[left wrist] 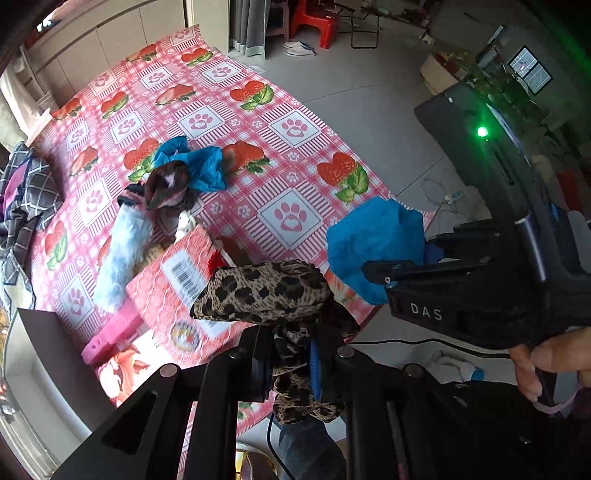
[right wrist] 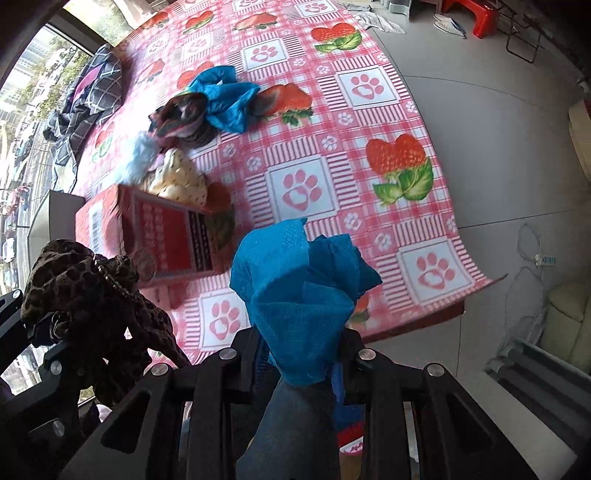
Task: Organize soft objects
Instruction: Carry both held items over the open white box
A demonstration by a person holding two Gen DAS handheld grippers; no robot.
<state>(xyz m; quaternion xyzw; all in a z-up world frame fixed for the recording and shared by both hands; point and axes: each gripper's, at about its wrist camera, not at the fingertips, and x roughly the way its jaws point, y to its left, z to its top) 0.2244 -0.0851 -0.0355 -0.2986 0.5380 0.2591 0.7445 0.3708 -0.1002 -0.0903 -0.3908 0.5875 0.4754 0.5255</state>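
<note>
My left gripper (left wrist: 291, 363) is shut on a leopard-print cloth (left wrist: 264, 291), held above the table's near edge; it also shows in the right wrist view (right wrist: 85, 291). My right gripper (right wrist: 301, 354) is shut on a blue cloth (right wrist: 299, 291), also seen in the left wrist view (left wrist: 373, 243). A red cardboard box (right wrist: 162, 236) stands on the table with soft items in it. Behind it lie a pale blue fluffy piece (left wrist: 123, 247), a brown patterned cloth (right wrist: 181, 114) and another blue cloth (right wrist: 227, 98).
The table has a red checked cover with strawberries and paw prints (right wrist: 369, 122). A grey plaid cloth (right wrist: 92, 99) lies at its far left end. Grey floor (right wrist: 498, 147), a cable and red stools (left wrist: 314, 22) are to the right.
</note>
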